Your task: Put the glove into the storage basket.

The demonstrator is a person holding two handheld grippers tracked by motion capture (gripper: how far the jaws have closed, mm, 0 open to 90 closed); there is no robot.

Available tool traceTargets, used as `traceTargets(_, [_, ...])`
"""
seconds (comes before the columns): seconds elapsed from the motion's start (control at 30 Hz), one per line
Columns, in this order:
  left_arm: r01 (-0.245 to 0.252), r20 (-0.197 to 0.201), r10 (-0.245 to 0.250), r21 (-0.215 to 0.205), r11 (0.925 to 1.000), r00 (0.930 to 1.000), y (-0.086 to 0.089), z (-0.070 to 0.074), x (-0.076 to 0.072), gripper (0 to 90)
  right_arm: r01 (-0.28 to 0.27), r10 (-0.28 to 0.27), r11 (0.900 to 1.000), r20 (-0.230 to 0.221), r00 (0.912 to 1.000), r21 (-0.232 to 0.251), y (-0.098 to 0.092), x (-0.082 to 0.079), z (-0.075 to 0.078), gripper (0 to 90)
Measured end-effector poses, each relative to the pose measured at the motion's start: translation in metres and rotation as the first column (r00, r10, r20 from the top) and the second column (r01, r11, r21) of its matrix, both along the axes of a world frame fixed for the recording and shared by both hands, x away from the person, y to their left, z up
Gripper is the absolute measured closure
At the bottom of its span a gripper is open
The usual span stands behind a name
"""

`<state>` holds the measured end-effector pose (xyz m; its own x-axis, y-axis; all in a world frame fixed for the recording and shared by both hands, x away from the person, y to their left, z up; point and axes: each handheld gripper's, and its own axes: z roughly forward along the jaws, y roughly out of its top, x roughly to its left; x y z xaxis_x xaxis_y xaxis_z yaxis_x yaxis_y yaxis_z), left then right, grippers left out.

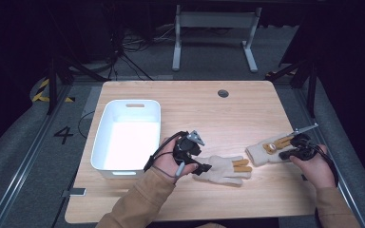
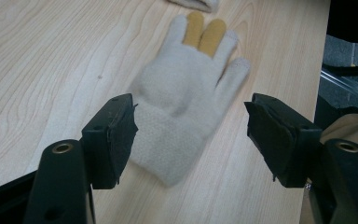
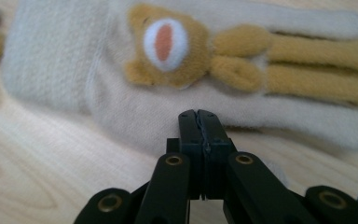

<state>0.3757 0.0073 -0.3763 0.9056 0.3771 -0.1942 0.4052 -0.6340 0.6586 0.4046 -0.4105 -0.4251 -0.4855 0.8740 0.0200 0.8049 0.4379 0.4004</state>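
Two cream knitted gloves with tan middle fingers lie on the wooden table (image 1: 195, 109). My left gripper (image 1: 201, 165) (image 2: 191, 126) is open, and its jaws stand either side of the cuff of the nearer glove (image 1: 221, 168) (image 2: 182, 102) without pressing on it. The other glove (image 1: 266, 149) (image 3: 98, 93) lies to the right and carries a tan bear face (image 3: 165, 44). My right gripper (image 1: 285, 153) (image 3: 198, 116) is shut, its tips at that glove's near edge. Whether any fabric is pinched between them I cannot tell.
A white plastic bin (image 1: 102, 137) stands on the left half of the table, close to my left hand. A round grommet hole (image 1: 223, 93) sits near the far edge. Dark floor, cables and a desk frame lie beyond the table.
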Motion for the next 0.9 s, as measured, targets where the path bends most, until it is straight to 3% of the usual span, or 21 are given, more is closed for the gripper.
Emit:
traceTargets(0.07, [0.001, 0.002, -0.001, 0.0, 1.0, 1.0, 0.0, 0.0, 0.0, 33.1, -0.012, 0.012, 1.0, 0.004, 0.9999, 0.001, 0.002, -0.002, 0.003, 88.2])
traceTargets(0.13, [-0.002, 0.001, 0.003, -0.005, 1.0, 1.0, 0.001, 0.0, -0.001, 32.6, -0.012, 0.011, 1.0, 0.053, 0.9986, 0.019, 0.002, -0.001, 0.008, 80.0])
traceTargets(0.43, [-0.013, 0.002, 0.013, -0.006, 0.9999, 0.9999, 0.004, 0.0, -0.001, 32.4, -0.02, 0.008, 0.997, 0.152, 0.9884, 0.079, 0.011, 0.004, 0.014, 55.9])
traceTargets(0.7, [0.009, 0.002, -0.009, -0.001, 1.0, 1.0, 0.003, -0.001, -0.003, 31.4, -0.045, 0.036, 0.997, 0.15, 0.988, 0.06, 0.021, 0.015, 0.003, 50.1])
traceTargets(0.9, [0.005, 0.005, -0.005, -0.002, 1.0, 1.0, 0.004, -0.002, -0.003, 31.2, -0.04, 0.032, 0.998, 0.137, 0.9901, 0.055, 0.019, 0.018, -0.003, 53.1])
